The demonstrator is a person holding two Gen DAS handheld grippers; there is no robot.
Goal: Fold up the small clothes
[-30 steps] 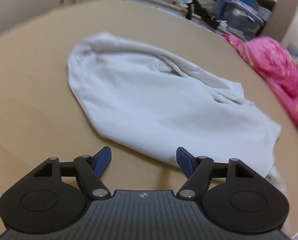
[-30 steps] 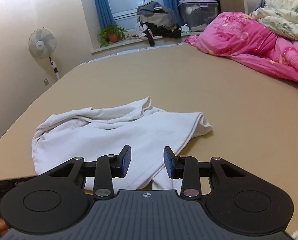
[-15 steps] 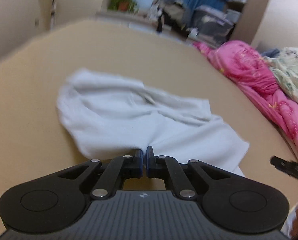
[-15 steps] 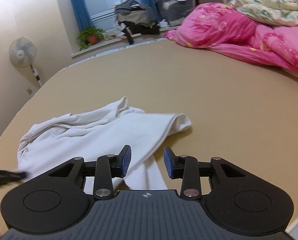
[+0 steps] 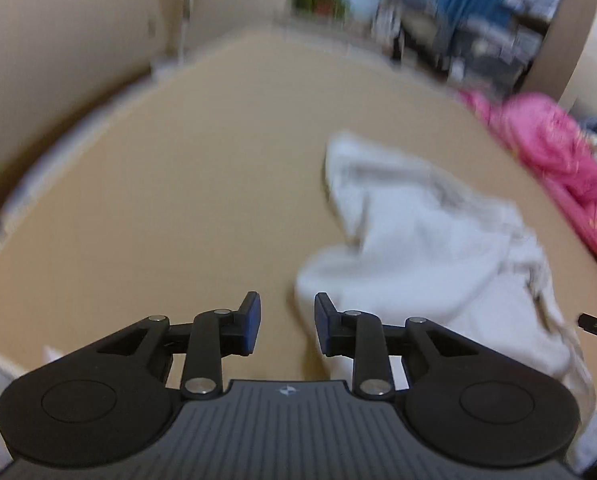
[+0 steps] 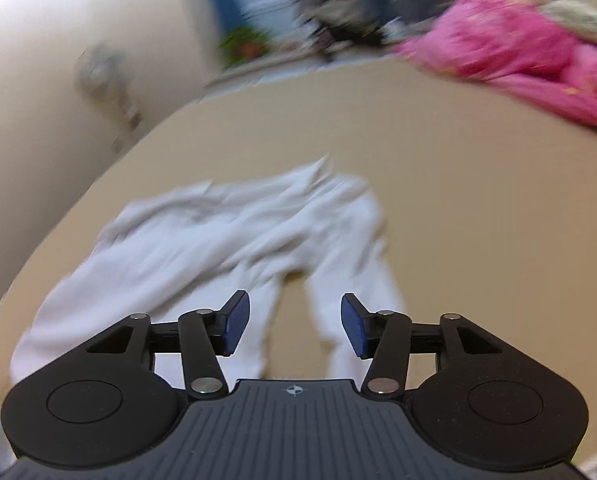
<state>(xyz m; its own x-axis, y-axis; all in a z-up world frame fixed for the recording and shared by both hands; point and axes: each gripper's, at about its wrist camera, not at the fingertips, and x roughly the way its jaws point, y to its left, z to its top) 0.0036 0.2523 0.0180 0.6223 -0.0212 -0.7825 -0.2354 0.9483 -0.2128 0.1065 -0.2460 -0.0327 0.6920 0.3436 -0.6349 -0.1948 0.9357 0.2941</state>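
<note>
A soft, rumpled white garment (image 6: 226, 236) lies in loose folds on the smooth tan bed surface (image 6: 478, 220), two narrow leg-like ends trailing toward the right gripper (image 6: 294, 326). That gripper's black linkage arms and flat blue pads (image 6: 234, 326) are spreading apart above the gap between the two ends, gripping nothing. The left gripper (image 5: 286, 326) hangs over bare tan surface just left of the cloth's rounded near edge, its jaws opening and empty, with a crumpled pink quilt (image 5: 554, 152) beyond.
</note>
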